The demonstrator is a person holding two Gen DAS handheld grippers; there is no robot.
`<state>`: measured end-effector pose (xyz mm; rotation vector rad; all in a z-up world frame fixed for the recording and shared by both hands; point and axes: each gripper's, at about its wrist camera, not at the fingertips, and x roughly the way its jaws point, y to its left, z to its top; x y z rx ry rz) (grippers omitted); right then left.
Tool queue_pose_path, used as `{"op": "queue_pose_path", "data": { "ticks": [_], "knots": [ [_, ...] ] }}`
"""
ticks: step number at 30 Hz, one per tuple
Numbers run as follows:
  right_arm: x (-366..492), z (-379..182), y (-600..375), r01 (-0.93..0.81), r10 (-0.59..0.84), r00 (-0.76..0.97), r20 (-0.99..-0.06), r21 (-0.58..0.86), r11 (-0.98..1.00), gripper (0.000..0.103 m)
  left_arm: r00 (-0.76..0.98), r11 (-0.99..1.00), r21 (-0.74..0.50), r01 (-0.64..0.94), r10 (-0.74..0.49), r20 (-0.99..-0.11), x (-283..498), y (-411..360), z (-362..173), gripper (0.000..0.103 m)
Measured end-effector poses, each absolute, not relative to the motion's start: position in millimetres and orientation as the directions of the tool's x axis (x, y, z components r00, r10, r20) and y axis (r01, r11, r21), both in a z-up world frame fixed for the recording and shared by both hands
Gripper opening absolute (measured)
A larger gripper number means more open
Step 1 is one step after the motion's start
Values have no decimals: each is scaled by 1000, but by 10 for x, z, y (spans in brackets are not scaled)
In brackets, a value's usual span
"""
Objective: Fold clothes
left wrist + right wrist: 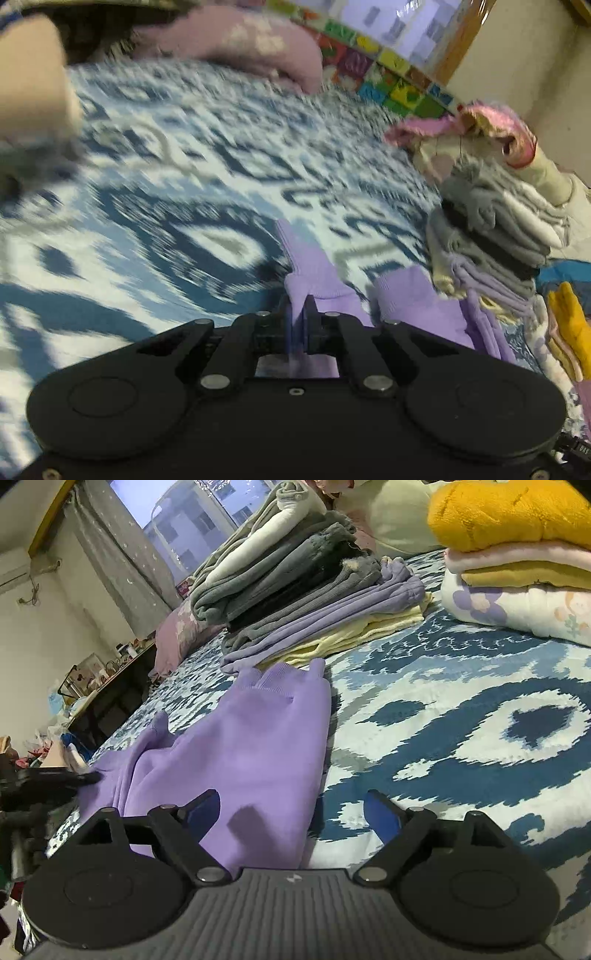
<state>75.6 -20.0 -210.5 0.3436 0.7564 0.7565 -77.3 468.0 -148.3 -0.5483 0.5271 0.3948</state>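
Observation:
A lilac garment lies partly folded on the blue and white patterned bedspread. My left gripper is shut on an edge of the lilac garment, which hangs forward from the closed fingers. The left gripper also shows at the left edge of the right wrist view, pinching the garment's corner. My right gripper is open and empty, low over the near end of the garment, one finger on each side of its edge.
A stack of folded grey, black, lilac and yellow clothes stands behind the garment, also in the left view. A second pile with a mustard top sits at the right. A pink pillow lies far back.

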Motion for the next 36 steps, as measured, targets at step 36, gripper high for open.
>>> {"op": "queue_pose_path", "data": {
  "ticks": [36],
  "knots": [
    [712,-2092,-165,-505,710,489,-506,499,704,86,624,555,-312,-771,559,-546,-3086,4911,-1694,3]
  ]
}}
